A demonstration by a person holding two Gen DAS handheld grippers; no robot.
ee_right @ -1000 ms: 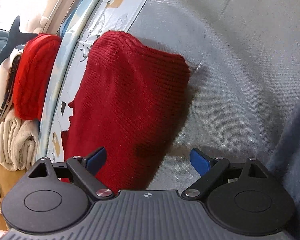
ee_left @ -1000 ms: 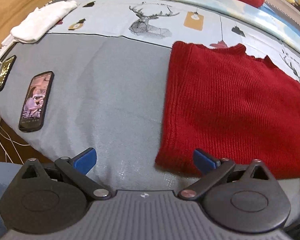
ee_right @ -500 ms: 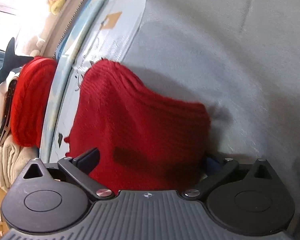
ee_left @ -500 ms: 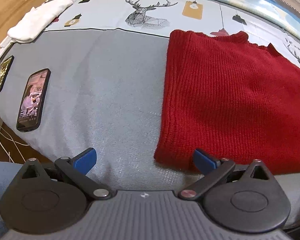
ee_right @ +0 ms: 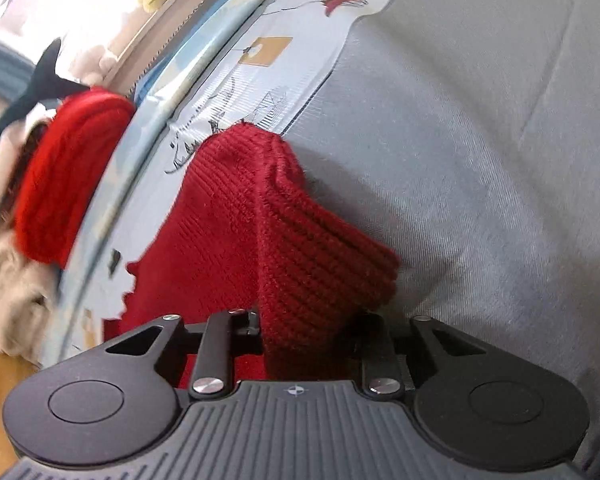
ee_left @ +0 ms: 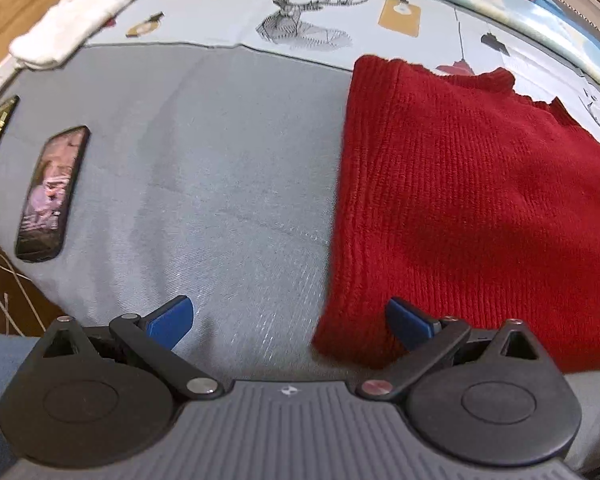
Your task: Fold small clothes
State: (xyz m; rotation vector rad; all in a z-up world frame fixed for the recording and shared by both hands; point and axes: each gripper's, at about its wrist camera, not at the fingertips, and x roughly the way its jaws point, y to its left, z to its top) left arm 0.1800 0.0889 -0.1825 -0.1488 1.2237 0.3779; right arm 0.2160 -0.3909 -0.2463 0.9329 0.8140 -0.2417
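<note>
Red sweater (ee_right: 284,248) pinched in right hand-held gripper (ee_right: 306,328)

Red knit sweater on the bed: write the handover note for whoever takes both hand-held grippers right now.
Right hand-held gripper: jaws have just been closing and are now clamped on a corner of the red knit sweater, bunching it up.
Left hand-held gripper: open, holding nothing, over the sweater's near left corner.
Sweater lies mostly flat on the grey bedspread; phone lies off to the left.
Done: one corner gripped. Left: probably grip the other corner, then fold.
</note>
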